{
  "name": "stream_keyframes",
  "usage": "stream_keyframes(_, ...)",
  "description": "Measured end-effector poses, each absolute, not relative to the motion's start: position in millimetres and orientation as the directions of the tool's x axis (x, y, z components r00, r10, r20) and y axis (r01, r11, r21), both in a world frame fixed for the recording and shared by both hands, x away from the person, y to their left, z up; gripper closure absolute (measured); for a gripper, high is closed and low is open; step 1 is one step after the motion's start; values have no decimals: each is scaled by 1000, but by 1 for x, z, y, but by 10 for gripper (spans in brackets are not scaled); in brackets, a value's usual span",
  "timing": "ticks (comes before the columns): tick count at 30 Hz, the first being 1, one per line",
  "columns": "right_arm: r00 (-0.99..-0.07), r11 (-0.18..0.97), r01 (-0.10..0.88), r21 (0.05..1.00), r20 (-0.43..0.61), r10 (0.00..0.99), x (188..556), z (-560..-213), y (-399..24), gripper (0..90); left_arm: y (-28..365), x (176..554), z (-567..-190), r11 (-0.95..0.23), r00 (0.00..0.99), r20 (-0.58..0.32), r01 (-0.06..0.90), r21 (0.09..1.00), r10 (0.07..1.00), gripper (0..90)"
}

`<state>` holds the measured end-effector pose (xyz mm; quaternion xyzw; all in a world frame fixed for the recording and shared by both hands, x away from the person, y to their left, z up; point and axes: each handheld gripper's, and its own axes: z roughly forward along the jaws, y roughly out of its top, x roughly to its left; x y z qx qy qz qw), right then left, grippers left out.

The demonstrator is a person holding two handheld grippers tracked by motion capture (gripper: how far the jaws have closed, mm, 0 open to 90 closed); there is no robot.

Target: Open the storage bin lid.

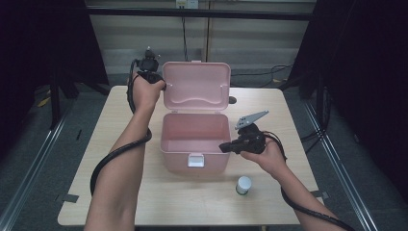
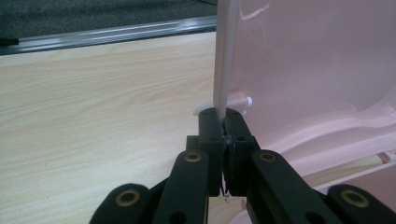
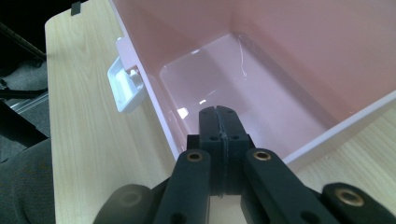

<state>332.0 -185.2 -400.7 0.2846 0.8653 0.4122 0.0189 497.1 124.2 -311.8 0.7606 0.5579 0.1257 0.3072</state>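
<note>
Pink box (image 1: 194, 144) mid-table, lid (image 1: 196, 86) upright; left gripper (image 1: 161, 85) clamped on lid edge; right gripper (image 1: 224, 147) pressed together, empty, over box rim; thin-edge slip risked lid slamming down.

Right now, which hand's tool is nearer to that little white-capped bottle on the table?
The right. The right tool sits at the pink box's right wall, just behind the bottle. The left tool is far back, pinching the lid's edge.
</note>
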Motion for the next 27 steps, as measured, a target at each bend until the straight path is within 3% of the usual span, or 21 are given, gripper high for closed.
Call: stream_keyframes(27, -840, 504, 482, 717, 213, 500, 336, -404, -183, 895, 124, 516, -329, -186, 334, -160, 795, 577, 929, 870)
